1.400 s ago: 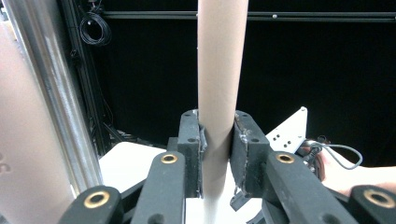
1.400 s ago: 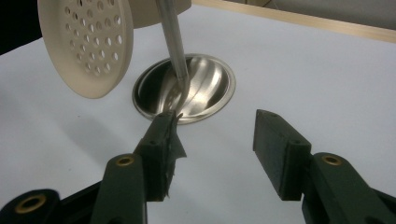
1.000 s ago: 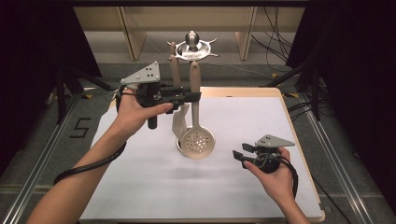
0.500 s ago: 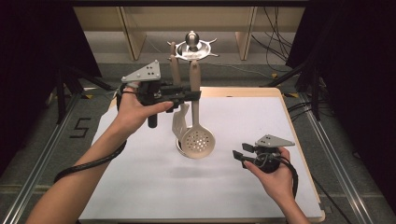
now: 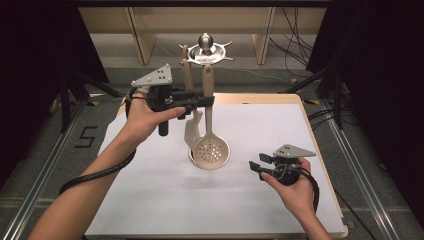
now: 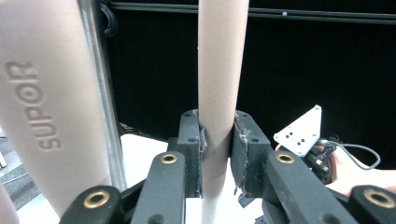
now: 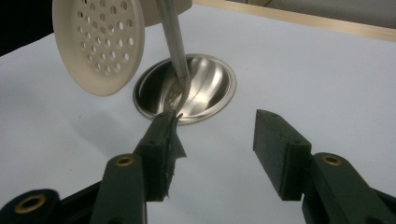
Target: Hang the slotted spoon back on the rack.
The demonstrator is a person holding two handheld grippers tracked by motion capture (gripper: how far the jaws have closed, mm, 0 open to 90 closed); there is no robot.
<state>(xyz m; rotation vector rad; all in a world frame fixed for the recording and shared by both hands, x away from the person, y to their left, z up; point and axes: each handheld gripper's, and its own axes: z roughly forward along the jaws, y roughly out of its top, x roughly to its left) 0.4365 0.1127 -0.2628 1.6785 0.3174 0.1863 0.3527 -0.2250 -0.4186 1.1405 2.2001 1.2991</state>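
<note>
Basically nothing has moved compared to a second ago. The left tongs [image 6: 216, 154] are still pinching the beige handle of the skimmer [image 5: 210, 150], which hangs upright from a round metal stand [image 5: 206, 50], its perforated head just over the stand's shiny base dish [image 7: 187, 88] in the middle of the bench [image 5: 150, 200]. A second utensil [image 5: 192, 130] with a SUPOR-marked handle hangs right beside it, same spot as before. The right tongs [image 7: 215, 149] sit low near the dish, spread apart with nothing between them, same as before too.
</note>
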